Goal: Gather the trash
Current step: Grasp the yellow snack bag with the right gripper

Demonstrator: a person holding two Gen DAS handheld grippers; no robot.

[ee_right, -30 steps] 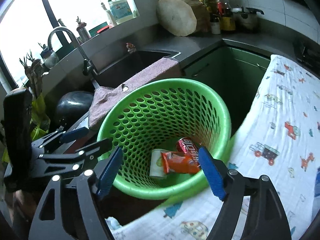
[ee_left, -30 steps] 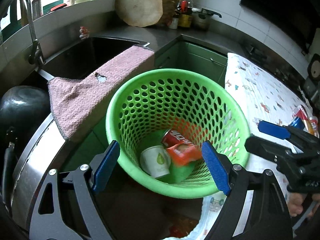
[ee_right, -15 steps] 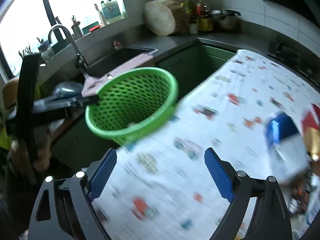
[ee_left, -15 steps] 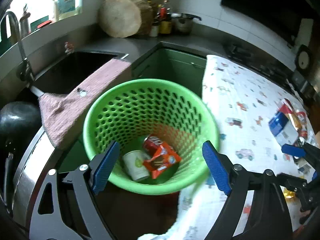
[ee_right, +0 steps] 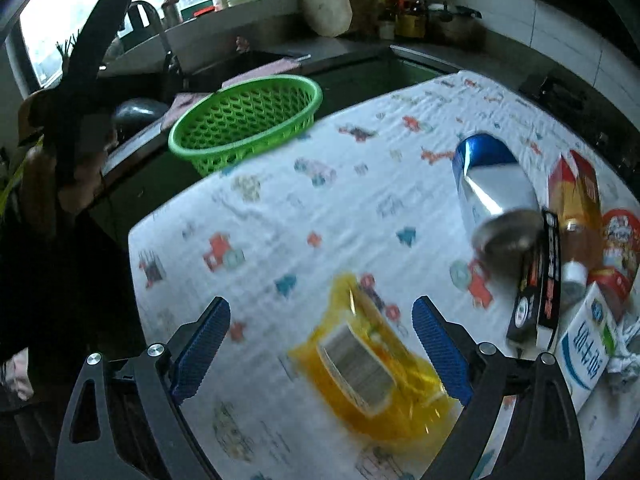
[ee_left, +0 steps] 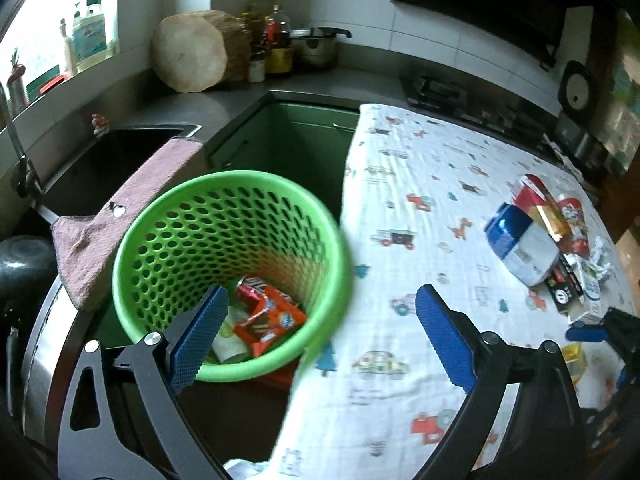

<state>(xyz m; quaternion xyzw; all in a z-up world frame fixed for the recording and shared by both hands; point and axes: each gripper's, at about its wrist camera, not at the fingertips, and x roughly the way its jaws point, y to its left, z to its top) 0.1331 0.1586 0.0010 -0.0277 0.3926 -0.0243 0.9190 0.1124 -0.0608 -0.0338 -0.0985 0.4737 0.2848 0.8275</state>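
A green perforated basket (ee_left: 224, 240) stands left of the table, holding an orange wrapper (ee_left: 272, 320), a red can (ee_left: 250, 288) and a paper cup (ee_left: 228, 338). It also shows in the right wrist view (ee_right: 248, 116). My left gripper (ee_left: 316, 336) is open and empty above the basket's near rim. My right gripper (ee_right: 320, 348) is open over a yellow wrapper (ee_right: 372, 364) lying on the tablecloth (ee_right: 280, 216). A blue-and-silver can (ee_right: 492, 188), a black box (ee_right: 536, 280), a white carton (ee_right: 588, 340) and red packets (ee_right: 580, 184) lie at the right.
A sink (ee_left: 108, 160) with a pink towel (ee_left: 132, 208) over its edge lies left of the basket. A wooden block (ee_left: 188, 56), bottles (ee_left: 276, 44) and a pot (ee_left: 316, 48) stand on the back counter. A dark pot (ee_left: 24, 268) sits at far left.
My right gripper has swung right from the basket to over the table, now above the yellow wrapper. My left gripper has drawn back and turned right, so the table shows.
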